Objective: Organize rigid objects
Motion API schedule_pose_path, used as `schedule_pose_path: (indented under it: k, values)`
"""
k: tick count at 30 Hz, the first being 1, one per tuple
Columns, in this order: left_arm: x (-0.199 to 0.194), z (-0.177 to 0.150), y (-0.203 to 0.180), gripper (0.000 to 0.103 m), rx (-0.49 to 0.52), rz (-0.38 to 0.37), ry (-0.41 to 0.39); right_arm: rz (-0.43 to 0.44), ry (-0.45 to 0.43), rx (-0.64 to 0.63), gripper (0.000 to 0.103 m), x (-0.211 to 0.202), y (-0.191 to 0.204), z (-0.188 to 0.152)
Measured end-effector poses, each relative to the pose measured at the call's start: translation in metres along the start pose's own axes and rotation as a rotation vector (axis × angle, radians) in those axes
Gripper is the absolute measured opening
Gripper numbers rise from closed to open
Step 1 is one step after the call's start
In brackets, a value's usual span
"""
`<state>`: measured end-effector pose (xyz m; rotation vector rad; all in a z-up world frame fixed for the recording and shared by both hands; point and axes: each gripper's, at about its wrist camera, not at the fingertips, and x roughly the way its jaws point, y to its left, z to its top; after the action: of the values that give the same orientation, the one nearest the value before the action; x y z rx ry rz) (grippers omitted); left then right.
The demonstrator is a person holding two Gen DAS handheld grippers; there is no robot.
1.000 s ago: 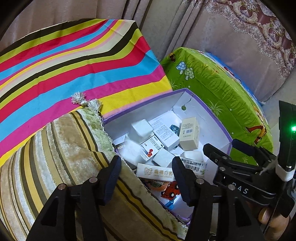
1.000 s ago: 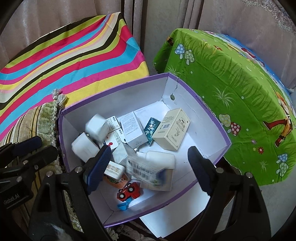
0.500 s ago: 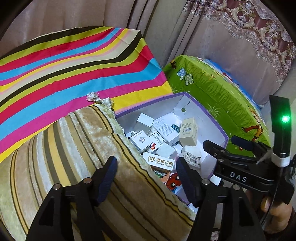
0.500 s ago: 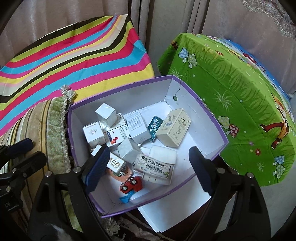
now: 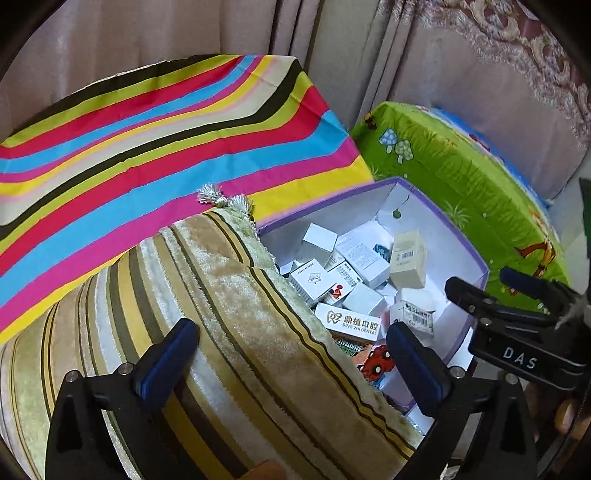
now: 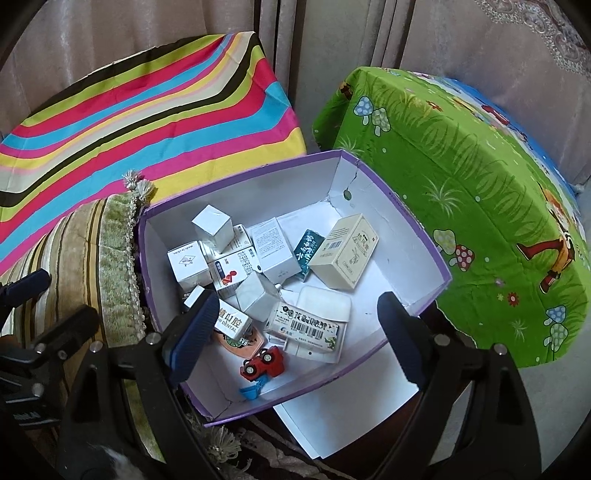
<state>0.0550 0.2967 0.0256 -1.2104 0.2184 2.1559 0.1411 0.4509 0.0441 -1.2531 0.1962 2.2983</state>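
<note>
A purple-rimmed white cardboard box (image 6: 406, 218) holds several small cartons, among them a cream carton (image 6: 343, 251), a white cube box (image 6: 213, 225), a barcode-labelled carton (image 6: 308, 326) and a red toy car (image 6: 264, 363). The box also shows in the left wrist view (image 5: 454, 225), with the cream carton (image 5: 408, 264). My right gripper (image 6: 295, 332) is open and empty, hovering over the box's near end. My left gripper (image 5: 291, 356) is open and empty above a striped plush cushion (image 5: 229, 332), left of the box.
A rainbow-striped cloth surface (image 6: 147, 110) lies at the back left. A green cartoon-print surface (image 6: 461, 192) lies at the right. Curtains (image 6: 332, 33) hang behind. A white sheet (image 6: 351, 406) sticks out under the box's near side.
Both grippers have drawn back and up from the box, staying open. The items inside the box have settled after shifting. The cushion fills more of the left wrist view.
</note>
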Motion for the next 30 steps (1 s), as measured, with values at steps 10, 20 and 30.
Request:
schedule_pose_path:
  k: [10, 20, 30]
  values:
    - [0.0051, 0.0085, -0.0009, 0.103, 0.006, -0.139, -0.017, -0.012, -0.002, -0.003, 0.089, -0.0001, -0.0004, 0.0018]
    - [0.0099, 0.0079, 0.0013, 0.103, -0.008, -0.163, -0.001, -0.013, -0.002, -0.003, 0.089, 0.0003, -0.0009, 0.0017]
    - [0.0102, 0.0061, 0.0030, 0.103, -0.009, -0.165, -0.003, -0.010, 0.000, -0.006, 0.089, 0.0012, -0.0003, 0.0013]
